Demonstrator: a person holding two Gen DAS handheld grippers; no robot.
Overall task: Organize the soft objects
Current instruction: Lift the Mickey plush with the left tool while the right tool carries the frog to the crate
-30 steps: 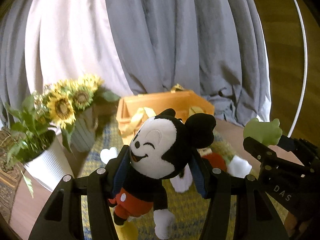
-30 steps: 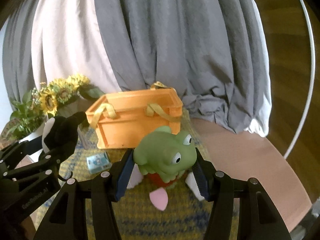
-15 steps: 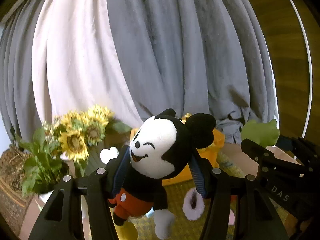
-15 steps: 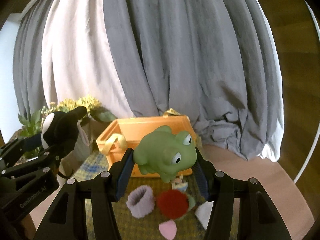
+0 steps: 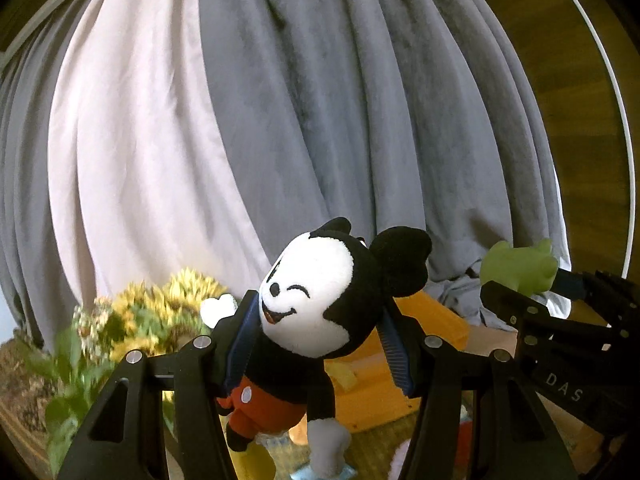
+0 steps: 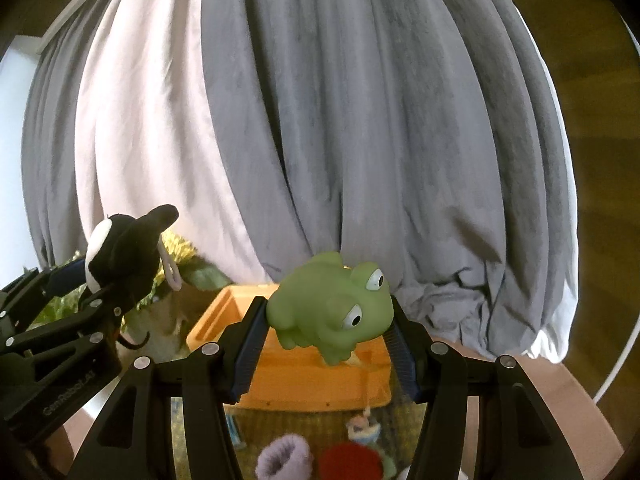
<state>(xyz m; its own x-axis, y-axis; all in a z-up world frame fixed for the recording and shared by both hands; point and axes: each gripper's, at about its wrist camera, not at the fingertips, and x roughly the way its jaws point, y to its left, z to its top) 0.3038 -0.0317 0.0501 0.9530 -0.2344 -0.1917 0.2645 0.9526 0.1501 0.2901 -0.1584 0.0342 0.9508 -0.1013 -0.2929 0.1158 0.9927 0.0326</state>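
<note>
My left gripper (image 5: 316, 340) is shut on a Mickey Mouse plush (image 5: 316, 304) and holds it up in the air; the plush also shows in the right wrist view (image 6: 120, 248). My right gripper (image 6: 326, 332) is shut on a green toy frog (image 6: 332, 308), also raised; the frog also shows in the left wrist view (image 5: 520, 266). An orange crate (image 6: 304, 376) with an open top stands below and ahead of both grippers, and it also shows in the left wrist view (image 5: 380, 392). A lilac fuzzy ring (image 6: 284, 458) and a red fuzzy ball (image 6: 350, 460) lie on the woven mat in front of the crate.
A sunflower bouquet (image 5: 160, 312) and a leafy plant (image 5: 68, 392) stand to the left of the crate. Grey and white curtains (image 6: 320, 120) hang behind the table. A small figurine (image 6: 362, 428) lies on the mat. The round wooden table edge (image 6: 580, 420) curves at the right.
Both grippers have risen with their toys and moved toward the crate. The crate and the mat have dropped lower in both views.
</note>
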